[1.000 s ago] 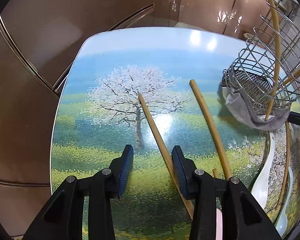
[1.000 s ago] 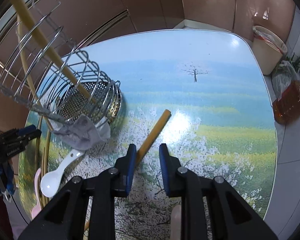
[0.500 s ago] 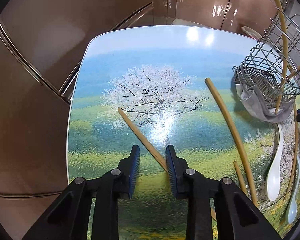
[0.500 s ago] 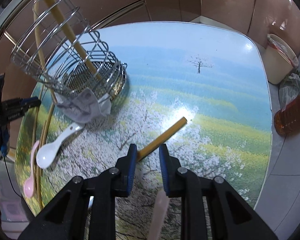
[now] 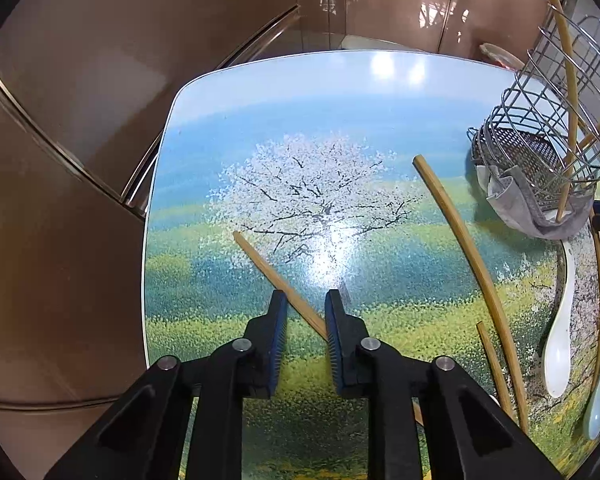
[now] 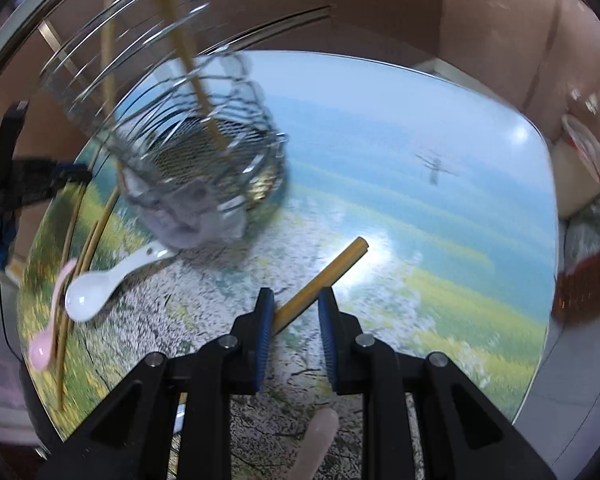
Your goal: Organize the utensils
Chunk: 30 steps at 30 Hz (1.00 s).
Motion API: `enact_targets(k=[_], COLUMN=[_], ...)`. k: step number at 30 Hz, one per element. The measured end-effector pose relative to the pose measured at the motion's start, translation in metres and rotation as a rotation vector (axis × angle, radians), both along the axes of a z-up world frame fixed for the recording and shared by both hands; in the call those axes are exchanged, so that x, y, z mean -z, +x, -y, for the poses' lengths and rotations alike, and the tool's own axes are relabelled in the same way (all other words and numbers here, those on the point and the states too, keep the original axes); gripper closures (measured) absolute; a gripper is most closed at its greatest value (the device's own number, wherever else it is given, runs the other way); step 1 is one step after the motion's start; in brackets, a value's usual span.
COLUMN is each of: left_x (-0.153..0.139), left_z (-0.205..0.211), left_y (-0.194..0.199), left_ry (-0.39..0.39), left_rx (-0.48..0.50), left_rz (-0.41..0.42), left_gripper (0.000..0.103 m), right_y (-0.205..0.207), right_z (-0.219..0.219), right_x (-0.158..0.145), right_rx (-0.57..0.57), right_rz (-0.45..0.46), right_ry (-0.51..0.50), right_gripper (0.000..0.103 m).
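A thin wooden chopstick (image 5: 268, 268) lies on the painted table (image 5: 228, 184) and runs slantwise between the pads of my left gripper (image 5: 306, 320). The jaws are closing on it and a gap still shows. My right gripper (image 6: 296, 320) is shut on a thicker yellow chopstick (image 6: 328, 274), which juts up and to the right, sharp against the blurred table. A tilted wire utensil basket (image 5: 540, 148) (image 6: 188, 152) with chopsticks in it rests on a grey cloth (image 5: 540, 220). A white spoon (image 5: 558, 352) (image 6: 96, 292) lies beside it.
A long bent chopstick (image 5: 472, 264), a short one (image 5: 494, 364) and a pale spoon (image 5: 596, 412) lie near the table's right edge. A pink spoon (image 6: 46, 344) and more chopsticks (image 6: 80, 264) lie at the left. A white bin (image 6: 576, 176) and an amber bottle (image 6: 584, 292) stand beyond the table.
My left jaws have narrowed around the thin chopstick, which now lies more slantwise. The right gripper has rolled with its chopstick still gripped, and the basket has swung across its view.
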<state>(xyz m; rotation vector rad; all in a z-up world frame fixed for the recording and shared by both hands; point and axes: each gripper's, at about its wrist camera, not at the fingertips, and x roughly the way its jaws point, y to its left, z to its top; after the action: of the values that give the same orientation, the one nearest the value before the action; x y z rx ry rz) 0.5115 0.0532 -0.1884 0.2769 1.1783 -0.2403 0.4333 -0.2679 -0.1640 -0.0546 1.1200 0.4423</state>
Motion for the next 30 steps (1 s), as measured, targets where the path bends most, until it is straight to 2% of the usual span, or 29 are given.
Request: enact_targets(k=[6, 10, 13, 18, 22, 25, 27, 30], left_x=[0.001, 0.002, 0.001, 0.001, 0.001, 0.0, 0.0, 0.0], left_z=[0.013, 0.019, 0.02, 0.014, 0.005, -0.006, -0.003, 0.009], left_y=[0.002, 0.0, -0.003, -0.002, 0.004, 0.006, 0.002, -0.007], left_ry=[0.023, 0.033, 0.036, 0.032, -0.016, -0.063, -0.055, -0.029], left_rx=[0.035, 0.051, 0.055, 0.016, -0.03, -0.055, -0.024, 0.055], left_rz=[0.019, 0.025, 0.019, -0.021, -0.074, -0.11, -0.113, -0.102], left_gripper=[0.09, 0.091, 0.091, 0.091, 0.091, 0.092, 0.092, 0.092], right_y=[-0.017, -0.025, -0.027, -0.016, -0.014, -0.017, -0.022, -0.026], right_z=[-0.012, -0.018, -0.017, -0.006, -0.007, -0.013, -0.021, -0.033], right_x=[0.002, 0.004, 0.005, 0.0, 0.001, 0.0, 0.001, 0.002], right_rx=[-0.12, -0.141, -0.119, -0.021, 0.03, 0.0, -0.048, -0.106], right_rz=[0.012, 0.011, 0.0, -0.042, -0.07, -0.086, -0.086, -0.085], right_ry=[-0.038, -0.052, -0.061, -0.066, -0.075, -0.093, -0.103, -0.096], right_gripper=[0.082, 0.082, 0.082, 0.08, 0.08, 0.081, 0.085, 0.086])
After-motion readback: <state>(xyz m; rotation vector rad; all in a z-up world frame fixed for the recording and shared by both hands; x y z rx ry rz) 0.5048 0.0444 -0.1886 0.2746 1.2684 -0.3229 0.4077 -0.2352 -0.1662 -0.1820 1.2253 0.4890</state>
